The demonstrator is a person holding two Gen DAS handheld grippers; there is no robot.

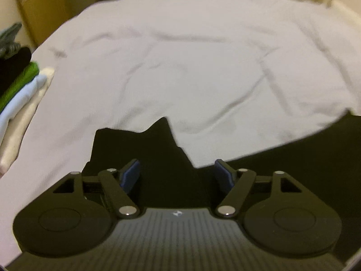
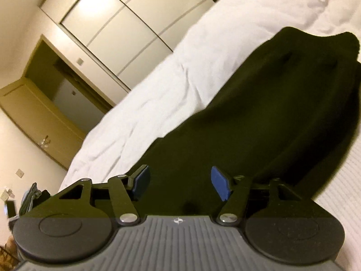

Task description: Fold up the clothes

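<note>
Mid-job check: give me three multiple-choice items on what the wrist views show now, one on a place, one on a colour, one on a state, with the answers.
1. Where is the stack of folded clothes in the left wrist view?
A. at the left edge of the bed
B. at the far right of the bed
C. between the gripper's fingers

2. What colour is the garment in front of the right gripper?
A. white
B. black
C. green

3. How do the jaws of the left gripper stand?
A. apart, with dark cloth between them
B. shut on the white sheet
C. out of view

Answers: 1 A, the pile with green, pale blue and cream layers lies at the left on the white sheet. 2 B, the cloth is dark against the white bedding. 3 A, the blue pads are wide apart.
</note>
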